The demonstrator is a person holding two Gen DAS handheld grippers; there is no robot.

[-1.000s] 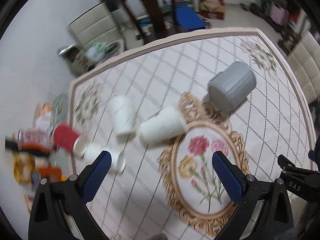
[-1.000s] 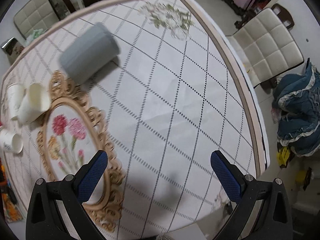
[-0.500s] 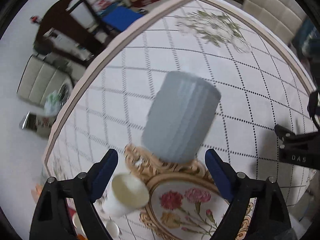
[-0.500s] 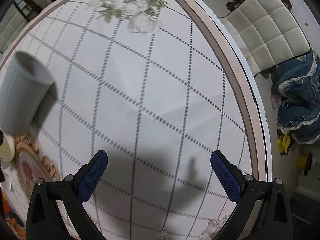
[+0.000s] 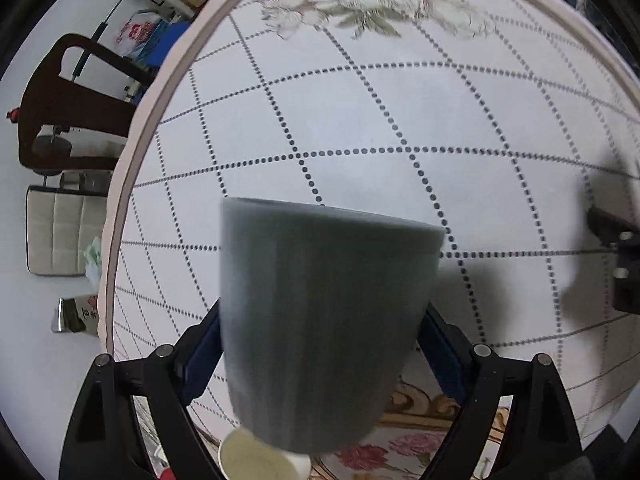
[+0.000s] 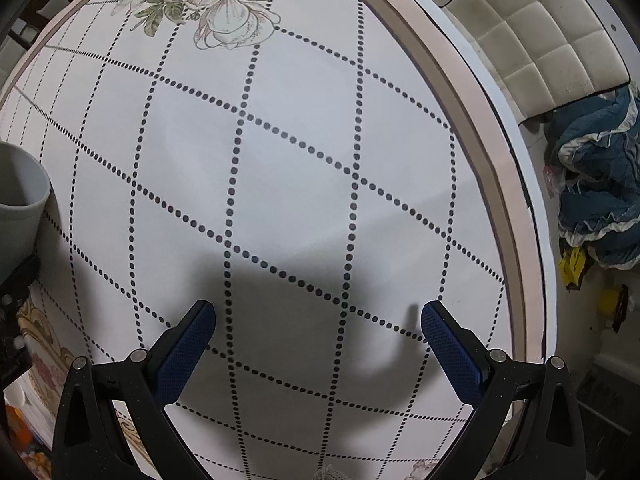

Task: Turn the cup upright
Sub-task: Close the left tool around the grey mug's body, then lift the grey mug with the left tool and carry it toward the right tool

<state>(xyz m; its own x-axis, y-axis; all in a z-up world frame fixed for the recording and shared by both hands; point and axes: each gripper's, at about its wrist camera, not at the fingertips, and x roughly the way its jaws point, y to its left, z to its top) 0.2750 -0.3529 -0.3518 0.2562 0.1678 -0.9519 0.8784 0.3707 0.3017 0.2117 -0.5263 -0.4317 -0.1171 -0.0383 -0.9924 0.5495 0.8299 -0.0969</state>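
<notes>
A grey ribbed cup [image 5: 324, 316] lies on its side on the table, its wide end pointing away from me, and fills the middle of the left wrist view. My left gripper [image 5: 320, 356] is open, with one blue pad on each side of the cup; contact cannot be told. The cup's open rim also shows at the left edge of the right wrist view [image 6: 20, 204]. My right gripper [image 6: 318, 356] is open and empty, low over bare tablecloth to the right of the cup.
A white paper cup [image 5: 260, 456] lies just below the grey cup by the gold-framed flower print [image 5: 420, 440]. The table's rim [image 6: 472, 128] curves along the right. A padded chair [image 6: 548, 28] and blue cloth [image 6: 600, 188] lie beyond it.
My left gripper has moved forward onto the grey cup, which now sits between its fingers. My right gripper has come lower and nearer the tablecloth.
</notes>
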